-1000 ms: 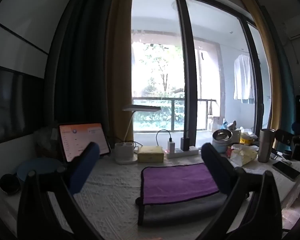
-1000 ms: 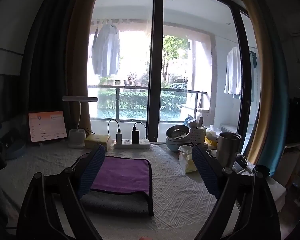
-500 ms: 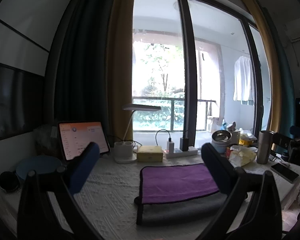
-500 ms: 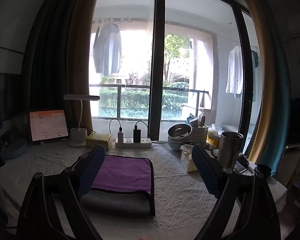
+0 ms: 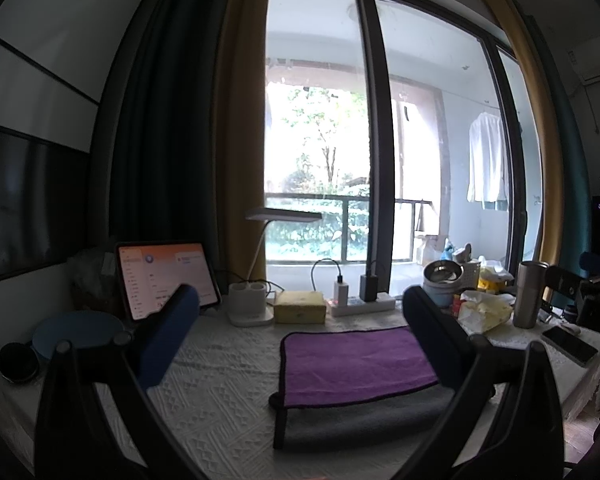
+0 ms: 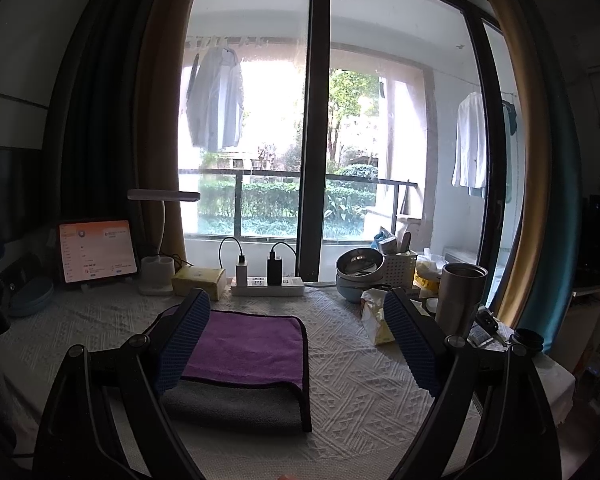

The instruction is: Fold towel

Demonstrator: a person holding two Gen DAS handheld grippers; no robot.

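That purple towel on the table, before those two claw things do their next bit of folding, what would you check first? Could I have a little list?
1. Left gripper open and holding nothing: ok.
2. Right gripper open and holding nothing: ok.
3. Towel lying flat on the table, purple layer folded over the grey one: ok.
4. Towel edges free of clutter; the yellow box and power strip sit behind it, apart: ok.
5. Steel tumbler and crumpled bag to the right, apart from the towel: ok.
6. Fold edges lined up exactly: cannot tell.
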